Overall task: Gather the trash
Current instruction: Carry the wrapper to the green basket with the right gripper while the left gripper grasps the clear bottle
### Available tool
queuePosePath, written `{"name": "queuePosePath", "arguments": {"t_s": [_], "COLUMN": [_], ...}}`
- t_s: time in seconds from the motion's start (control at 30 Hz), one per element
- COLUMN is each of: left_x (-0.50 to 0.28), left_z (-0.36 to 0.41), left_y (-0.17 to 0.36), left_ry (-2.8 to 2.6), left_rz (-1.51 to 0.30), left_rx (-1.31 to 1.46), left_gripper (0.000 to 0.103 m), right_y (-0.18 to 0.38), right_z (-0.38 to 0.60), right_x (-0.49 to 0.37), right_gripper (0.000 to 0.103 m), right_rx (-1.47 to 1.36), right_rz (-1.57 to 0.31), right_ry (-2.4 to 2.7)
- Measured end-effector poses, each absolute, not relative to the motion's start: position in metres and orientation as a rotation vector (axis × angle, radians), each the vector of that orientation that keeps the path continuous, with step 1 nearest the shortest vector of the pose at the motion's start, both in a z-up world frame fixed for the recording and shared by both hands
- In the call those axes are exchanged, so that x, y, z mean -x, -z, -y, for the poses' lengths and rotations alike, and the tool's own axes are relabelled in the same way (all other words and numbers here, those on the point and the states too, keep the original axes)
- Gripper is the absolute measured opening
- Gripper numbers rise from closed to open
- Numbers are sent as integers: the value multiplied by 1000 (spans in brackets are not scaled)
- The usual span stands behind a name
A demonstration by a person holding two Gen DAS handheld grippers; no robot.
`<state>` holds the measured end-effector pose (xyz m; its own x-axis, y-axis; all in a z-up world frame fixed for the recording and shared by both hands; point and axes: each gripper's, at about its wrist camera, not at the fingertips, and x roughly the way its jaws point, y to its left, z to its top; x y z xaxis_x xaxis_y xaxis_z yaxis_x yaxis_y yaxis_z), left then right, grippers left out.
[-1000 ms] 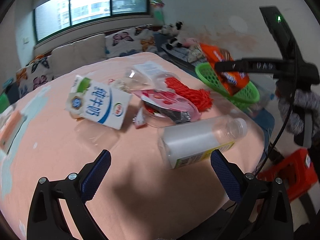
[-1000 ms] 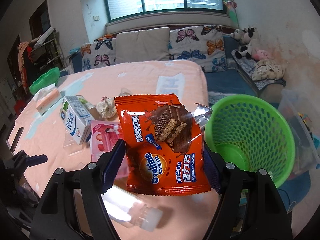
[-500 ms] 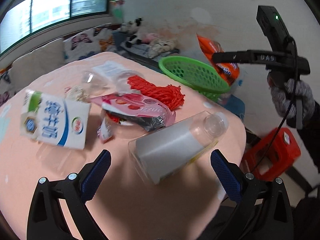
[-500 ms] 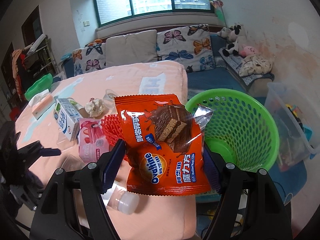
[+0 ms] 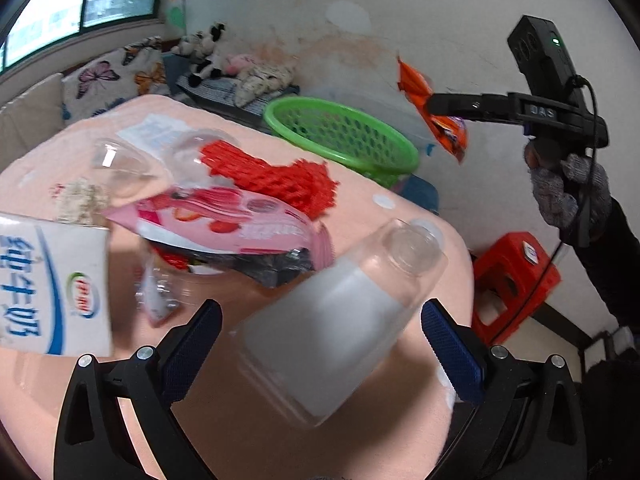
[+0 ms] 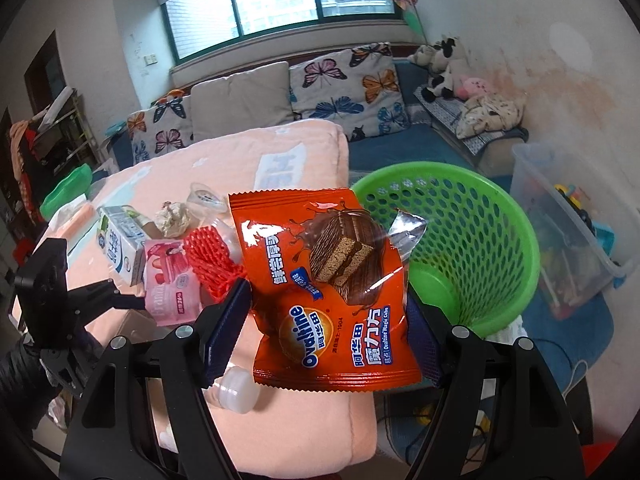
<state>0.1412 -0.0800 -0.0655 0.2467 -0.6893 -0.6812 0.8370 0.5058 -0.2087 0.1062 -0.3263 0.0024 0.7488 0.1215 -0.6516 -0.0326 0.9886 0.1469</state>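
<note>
Beside the table edge, the right gripper, jaws clamped on a glossy, crinkled orange Ovaltine wrapper, carries it toward the green basket, where release should come next, while the left gripper, jaws open, straddles a clear bottle.

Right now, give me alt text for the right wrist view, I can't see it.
The right gripper grips an orange Ovaltine wrapper in front of an empty green basket. Behind it, more trash lies on the pink table.
</note>
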Motion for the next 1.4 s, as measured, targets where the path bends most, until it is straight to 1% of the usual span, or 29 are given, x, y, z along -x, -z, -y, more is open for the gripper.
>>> {"name": "queuePosePath", "arguments": {"t_s": [0.27, 0.37, 0.43, 0.47, 0.5, 0.53, 0.6, 0.73, 1.0, 1.1, 1.4], "left_x": [-120, -107, -103, -104, -107, -110, -112, -100, -85, -85, -85], "left_z": [83, 84, 86, 88, 90, 90, 89, 89, 90, 92, 99], "left_y": [66, 67, 71, 74, 76, 78, 78, 73, 40, 32, 21], "left_ry": [1094, 1079, 1045, 1025, 1004, 992, 986, 958, 928, 922, 877], "left_rz": [-817, -798, -783, -786, -797, -806, -811, -763, -764, -770, -747], "left_rx": [-247, -293, -344, -364, -370, -364, -345, -362, -196, -148, -120], "left_gripper": [97, 95, 90, 82, 77, 75, 75, 73, 65, 64, 62], "right_y": [4, 5, 6, 7, 8, 8, 9, 11, 22, 26, 40], "right_z": [332, 334, 335, 337, 338, 339, 342, 352, 379, 387, 404], "right_x": [-104, -103, -102, -102, -102, -102, -102, -105, -121, -128, -143], "right_gripper": [73, 73, 73, 73, 73, 73, 73, 73, 73, 73, 73], "right_rx": [-147, -154, -155, -158, -163, -165, -167, -176, -209, -225, -252], "right_rz": [-730, -730, -732, -734, -737, -737, -738, -744, -768, -777, -801], "right_ry": [-68, -67, -63, -60, -58, -55, -51, -41, -1, 4, 7]}}
